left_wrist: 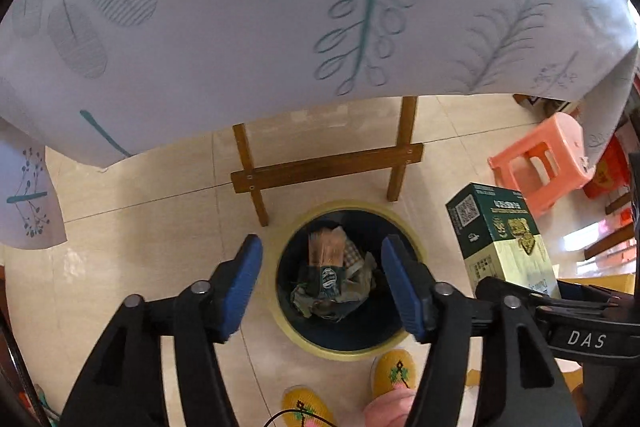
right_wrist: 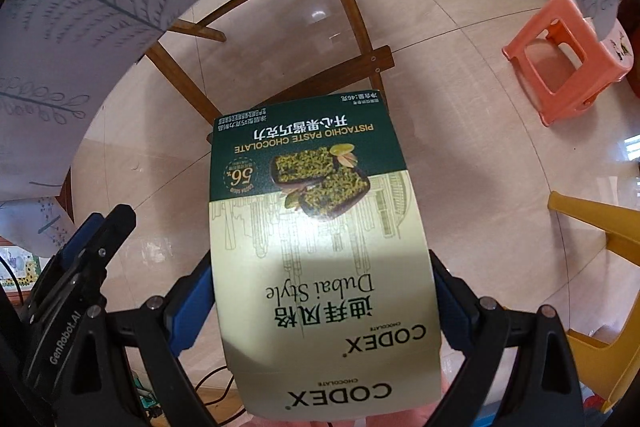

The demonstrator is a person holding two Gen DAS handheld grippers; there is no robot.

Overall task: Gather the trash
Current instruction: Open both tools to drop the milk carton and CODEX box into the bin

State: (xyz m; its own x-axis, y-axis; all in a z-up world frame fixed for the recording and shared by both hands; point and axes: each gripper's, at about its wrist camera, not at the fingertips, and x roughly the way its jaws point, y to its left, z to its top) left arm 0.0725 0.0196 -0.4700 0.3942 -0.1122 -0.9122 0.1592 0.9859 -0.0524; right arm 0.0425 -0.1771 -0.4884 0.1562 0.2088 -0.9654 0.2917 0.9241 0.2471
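Box [right_wrist: 316, 227]: thin printed carton, likely light and stiff but crushable, best pinched across its narrow sides near one end, as the right tongs [right_wrist: 320, 307] clamp it now, above the floor right of the bin [left_wrist: 280, 311]. Left tongs [left_wrist: 322, 283] are open and empty over the bin, where crumpled wrappers [left_wrist: 332, 279] already lie between the pads in view.

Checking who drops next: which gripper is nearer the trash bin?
Left. The left gripper hangs open right over the trash bin; the right gripper, holding the chocolate box, is off to its side.
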